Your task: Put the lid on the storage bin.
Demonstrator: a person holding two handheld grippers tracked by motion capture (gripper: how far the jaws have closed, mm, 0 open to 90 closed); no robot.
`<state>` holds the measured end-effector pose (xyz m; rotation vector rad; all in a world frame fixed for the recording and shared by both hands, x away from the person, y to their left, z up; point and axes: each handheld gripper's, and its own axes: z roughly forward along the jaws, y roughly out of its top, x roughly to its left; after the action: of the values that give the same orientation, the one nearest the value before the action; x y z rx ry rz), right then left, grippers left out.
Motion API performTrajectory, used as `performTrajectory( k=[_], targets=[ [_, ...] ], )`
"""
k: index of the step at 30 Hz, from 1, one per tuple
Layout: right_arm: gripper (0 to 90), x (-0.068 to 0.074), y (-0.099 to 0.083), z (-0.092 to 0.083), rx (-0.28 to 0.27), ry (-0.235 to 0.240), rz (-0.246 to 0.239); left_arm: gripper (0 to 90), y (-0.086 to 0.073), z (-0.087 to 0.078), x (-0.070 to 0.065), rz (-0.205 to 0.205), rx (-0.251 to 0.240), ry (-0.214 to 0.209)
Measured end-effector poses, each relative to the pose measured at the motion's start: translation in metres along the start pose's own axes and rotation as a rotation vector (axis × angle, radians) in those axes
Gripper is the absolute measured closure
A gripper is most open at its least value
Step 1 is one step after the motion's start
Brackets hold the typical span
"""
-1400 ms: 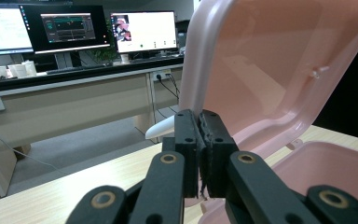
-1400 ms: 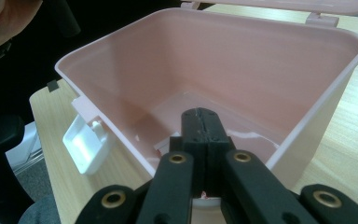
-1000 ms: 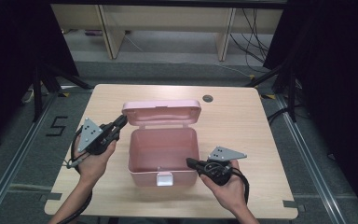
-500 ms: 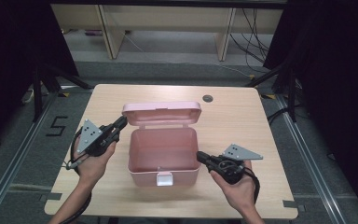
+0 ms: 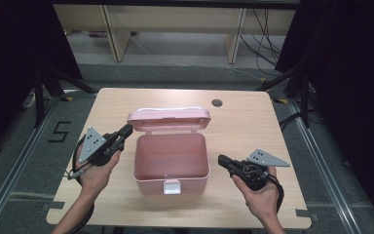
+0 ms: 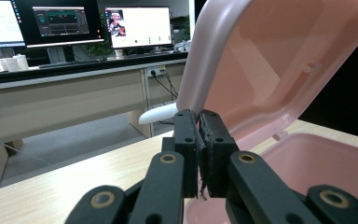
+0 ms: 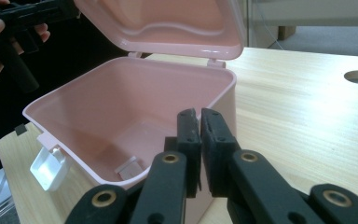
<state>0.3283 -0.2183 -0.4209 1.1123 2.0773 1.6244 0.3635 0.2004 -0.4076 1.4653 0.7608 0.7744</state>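
A pink plastic box [image 5: 171, 156] stands open in the middle of the table, its lid [image 5: 168, 119] tilted up at the back and its inside bare. My left gripper [image 5: 128, 128] is shut, its tips by the lid's left corner; in the left gripper view the gripper [image 6: 199, 114] points at the lid's [image 6: 279, 60] inner side, and I cannot tell whether they touch. My right gripper [image 5: 221, 159] hovers right of the box. Its jaws [image 7: 199, 113] have just been opening a hair, stand almost together, and hold nothing. A white latch [image 7: 49, 168] hangs at the box front.
A round cable hole [image 5: 216, 103] is in the table's far right part. Bare wood [image 5: 268, 131] lies on both sides of the box. Shelving and cables stand on the floor beyond the far edge.
My right gripper has drawn back to the right and a little up, away from the front latch of the box. The left gripper and the lid have stayed put.
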Motion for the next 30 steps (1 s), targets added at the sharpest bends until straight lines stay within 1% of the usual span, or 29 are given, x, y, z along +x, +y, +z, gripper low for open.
performTrajectory(
  k=[1, 2, 3, 4, 5, 6, 7, 8, 10, 11, 12, 13, 14, 15, 16, 17, 19, 21, 22, 23, 24, 25, 27, 28, 29, 30],
  targets=[
    [87.2, 0.0, 0.0, 0.0, -0.003, 0.001, 0.0, 86.2, 0.0, 0.0, 0.001, 0.016, -0.006, 0.003],
    [87.2, -0.001, 0.0, -0.001, -0.004, -0.011, -0.008, 86.1, 0.0, -0.001, 0.0, 0.016, -0.004, 0.002],
    [87.2, -0.001, 0.0, -0.001, -0.004, -0.009, -0.008, 86.1, 0.0, -0.001, 0.0, 0.015, -0.002, 0.001],
    [87.1, -0.001, 0.001, 0.0, -0.007, -0.008, -0.014, 86.0, -0.001, -0.002, -0.001, -0.006, 0.008, -0.004],
    [87.1, -0.001, 0.001, -0.001, -0.011, -0.013, -0.018, 86.0, -0.001, -0.003, -0.001, -0.009, 0.009, -0.008],
    [87.1, -0.001, 0.001, -0.001, -0.007, -0.006, -0.003, 86.1, -0.002, -0.003, -0.001, -0.011, 0.011, -0.011],
    [87.1, 0.0, 0.001, -0.002, -0.005, -0.009, 0.006, 86.2, -0.002, -0.003, -0.001, -0.011, 0.018, -0.009],
    [87.0, -0.002, 0.001, -0.003, 0.0, -0.019, -0.012, 86.4, -0.003, -0.004, -0.001, -0.009, 0.025, -0.009],
    [87.0, -0.002, 0.0, -0.003, -0.008, -0.014, -0.001, 87.2, -0.005, -0.004, -0.001, -0.012, 0.036, -0.009],
    [86.9, -0.003, 0.0, -0.004, -0.006, -0.015, -0.005, 87.2, -0.007, -0.004, -0.001, -0.017, 0.04, -0.01],
    [86.9, -0.002, 0.0, -0.006, 0.007, -0.028, 0.007, 87.2, -0.008, -0.004, -0.001, -0.018, 0.043, -0.01],
    [86.9, -0.004, 0.0, -0.006, -0.005, -0.026, -0.007, 87.2, -0.009, -0.005, -0.001, -0.019, 0.044, -0.01],
    [87.0, -0.004, -0.001, -0.006, -0.008, -0.026, -0.003, 87.2, -0.009, -0.005, -0.001, -0.02, 0.044, -0.01],
    [87.0, -0.003, -0.001, -0.006, -0.004, -0.023, 0.025, 87.2, -0.01, -0.005, -0.001, -0.022, 0.044, -0.009],
    [87.0, -0.005, -0.001, -0.007, -0.007, -0.024, 0.009, 87.2, -0.01, -0.005, -0.001, -0.023, 0.044, -0.009],
    [86.9, -0.005, -0.001, -0.008, 0.005, -0.033, -0.005, 87.2, -0.01, -0.005, -0.001, -0.022, 0.046, -0.008],
    [87.0, -0.006, 0.0, -0.01, 0.008, -0.034, -0.014, 87.2, -0.01, -0.005, -0.001, -0.02, 0.046, -0.009],
    [87.0, -0.006, -0.001, -0.01, 0.003, -0.038, -0.013, 87.1, -0.01, -0.005, -0.002, -0.024, 0.047, -0.011],
    [86.9, -0.006, -0.001, -0.009, -0.013, -0.031, 0.002, 86.9, -0.009, -0.006, -0.001, -0.021, 0.049, -0.011],
    [86.9, -0.006, -0.001, -0.01, -0.012, -0.029, 0.01, 86.7, -0.009, -0.006, -0.002, -0.021, 0.047, -0.012],
    [87.0, -0.007, -0.001, -0.01, -0.015, -0.027, 0.005, 86.3, -0.009, -0.007, -0.002, -0.019, 0.045, -0.012],
    [86.9, -0.007, -0.001, -0.011, -0.014, -0.031, 0.009, 85.5, -0.009, -0.009, -0.002, -0.02, 0.047, -0.011],
    [87.2, -0.007, 0.001, -0.013, -0.011, -0.047, 0.002, 83.2, -0.008, -0.014, -0.002, -0.023, 0.045, -0.014],
    [87.5, -0.008, 0.001, -0.013, -0.018, -0.039, -0.002, 79.9, -0.007, -0.015, -0.002, -0.032, 0.049, -0.012],
    [87.8, -0.008, 0.001, -0.014, -0.014, -0.043, 0.002, 75.7, -0.006, -0.017, -0.001, -0.042, 0.053, -0.011],
    [88.6, -0.008, 0.002, -0.015, -0.008, -0.049, 0.01, 71.3, -0.004, -0.021, 0.001, -0.068, 0.053, -0.016]
  ],
)
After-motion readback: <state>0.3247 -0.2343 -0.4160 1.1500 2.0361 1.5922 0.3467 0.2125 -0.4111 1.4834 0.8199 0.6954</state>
